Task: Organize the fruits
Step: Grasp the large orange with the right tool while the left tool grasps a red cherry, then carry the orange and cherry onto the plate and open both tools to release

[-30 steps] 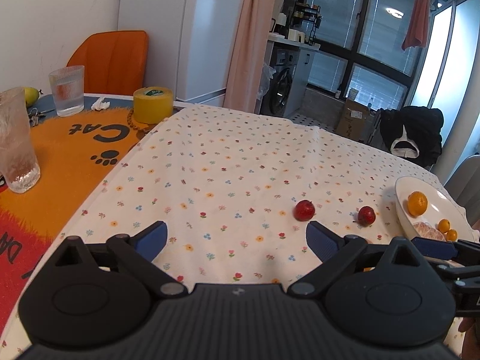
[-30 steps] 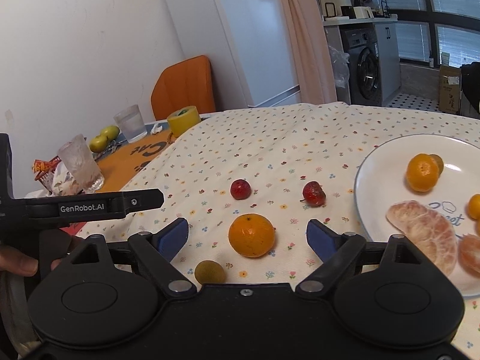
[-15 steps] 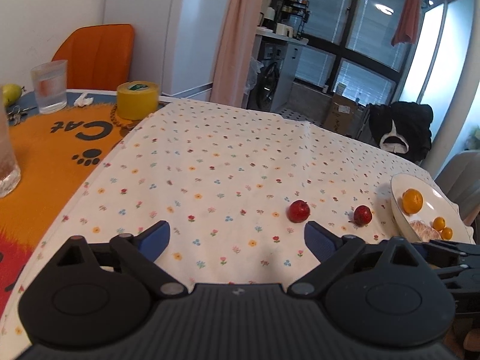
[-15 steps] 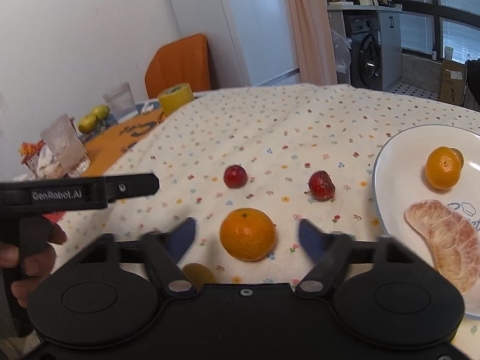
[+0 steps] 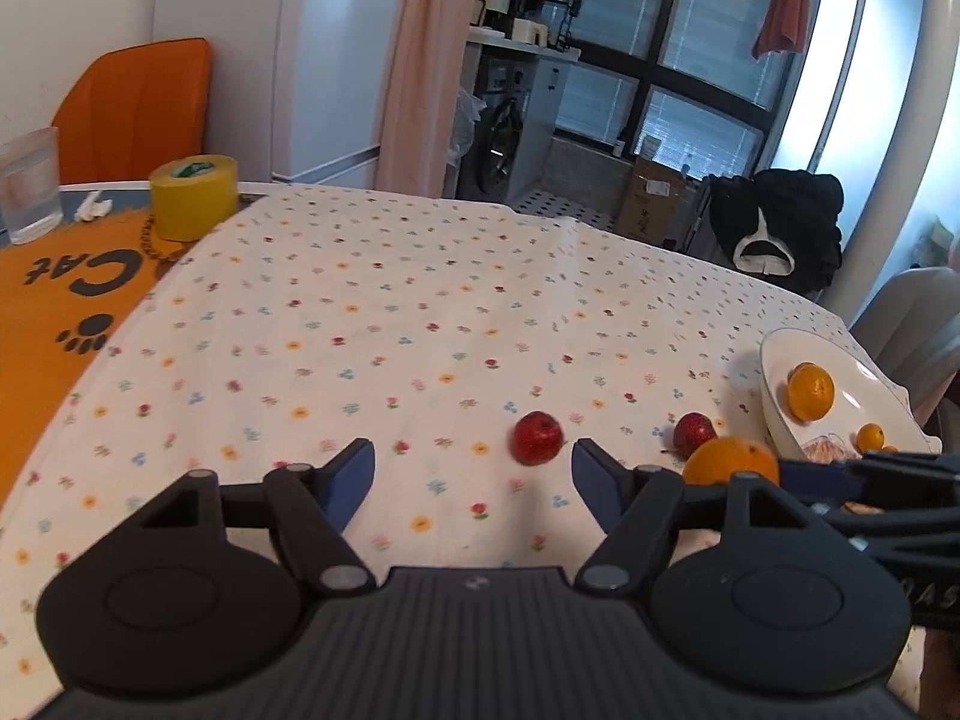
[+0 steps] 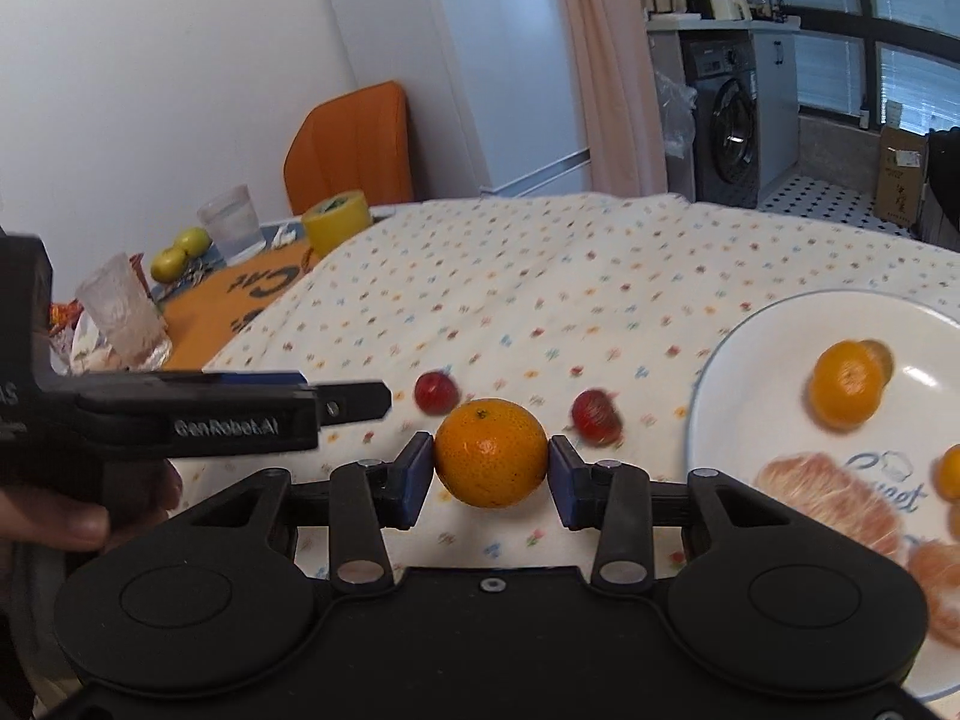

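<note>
My right gripper (image 6: 490,471) is shut on an orange tangerine (image 6: 491,452), lifted just above the flowered cloth; the same tangerine (image 5: 729,462) shows at the right of the left wrist view. Two small red fruits (image 6: 435,391) (image 6: 595,415) lie on the cloth beyond it. The white plate (image 6: 774,336) to the right holds a tangerine (image 6: 846,383), peeled segments (image 6: 828,504) and small orange fruits. My left gripper (image 5: 473,471) is open over the cloth, with a red fruit (image 5: 537,446) just ahead between its fingertips and the other red fruit (image 5: 694,434) further right.
At the far left stand a yellow tape roll (image 5: 192,195), a glass of water (image 5: 29,185) on an orange mat (image 5: 54,300), a ribbed glass (image 6: 123,315) and yellow-green fruits (image 6: 180,252). An orange chair (image 5: 135,108) stands behind the table.
My right gripper has shut on the tangerine and lifted it off the cloth. The left gripper has shifted forward and right, toward the red fruits.
</note>
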